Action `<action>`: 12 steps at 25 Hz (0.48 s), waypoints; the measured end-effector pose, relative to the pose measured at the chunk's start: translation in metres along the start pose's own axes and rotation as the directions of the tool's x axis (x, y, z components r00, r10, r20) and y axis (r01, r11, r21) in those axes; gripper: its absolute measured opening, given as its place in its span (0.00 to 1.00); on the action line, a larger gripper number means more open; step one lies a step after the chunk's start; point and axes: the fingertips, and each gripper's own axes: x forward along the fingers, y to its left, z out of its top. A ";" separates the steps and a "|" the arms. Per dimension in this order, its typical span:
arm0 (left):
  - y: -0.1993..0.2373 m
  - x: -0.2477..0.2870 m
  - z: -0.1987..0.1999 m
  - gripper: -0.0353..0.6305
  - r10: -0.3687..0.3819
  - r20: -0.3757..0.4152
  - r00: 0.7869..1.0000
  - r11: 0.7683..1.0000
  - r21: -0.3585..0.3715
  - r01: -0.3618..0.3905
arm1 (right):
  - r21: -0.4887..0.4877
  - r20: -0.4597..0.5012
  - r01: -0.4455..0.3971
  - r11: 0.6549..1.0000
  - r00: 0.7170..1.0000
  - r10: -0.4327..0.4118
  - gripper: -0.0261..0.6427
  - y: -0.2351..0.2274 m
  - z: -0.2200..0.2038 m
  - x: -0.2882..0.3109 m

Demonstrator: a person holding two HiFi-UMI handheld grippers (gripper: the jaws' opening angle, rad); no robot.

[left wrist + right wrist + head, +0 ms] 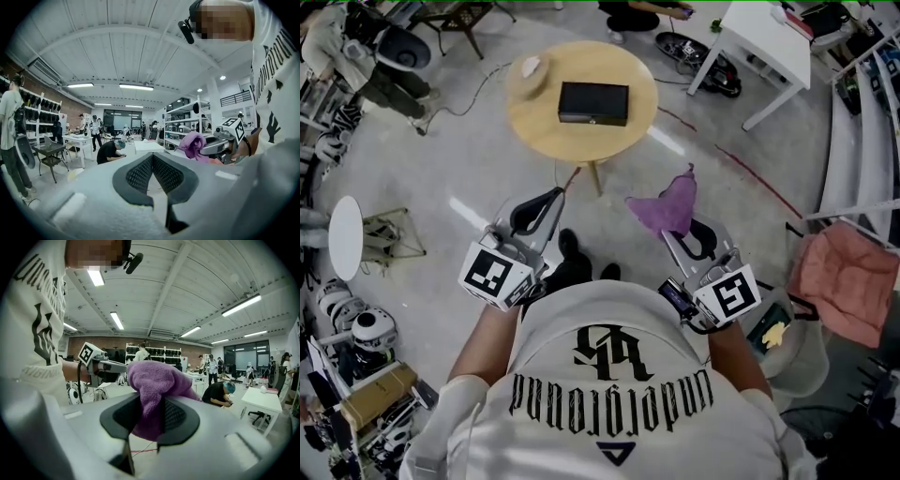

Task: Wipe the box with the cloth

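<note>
the cloth [667, 208], seemingly soft and limp, is pinched in the right claw [675, 228], the left claw [558, 193] closed empty, the stiff-looking box [593, 102] near the tabletop's [581, 145] middle.

Floor [469, 169]: pale grey concrete, a red line [750, 172] crossing on my right.
Furniture: round wooden table [581, 145] ahead of me, white table [764, 33] far right.
Light: strip lamps [241, 304] overhead.
Far wall [93, 343]: brick.

The person's white shirt [581, 441] reads "underground".
</note>
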 end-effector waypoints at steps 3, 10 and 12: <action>-0.008 -0.003 -0.002 0.06 0.008 0.002 1.000 1.000 -0.003 -0.008 | 0.004 0.004 -0.012 1.000 1.000 0.012 0.19 0.003 -0.001 -0.005; -0.015 -0.009 -0.005 0.06 0.010 0.014 1.000 1.000 -0.004 -0.010 | -0.002 0.012 -0.022 1.000 1.000 0.022 0.19 0.004 0.003 -0.005; -0.016 -0.011 -0.005 0.06 0.011 0.018 1.000 1.000 -0.006 -0.011 | 0.018 0.020 -0.018 1.000 1.000 0.018 0.19 0.008 0.008 -0.004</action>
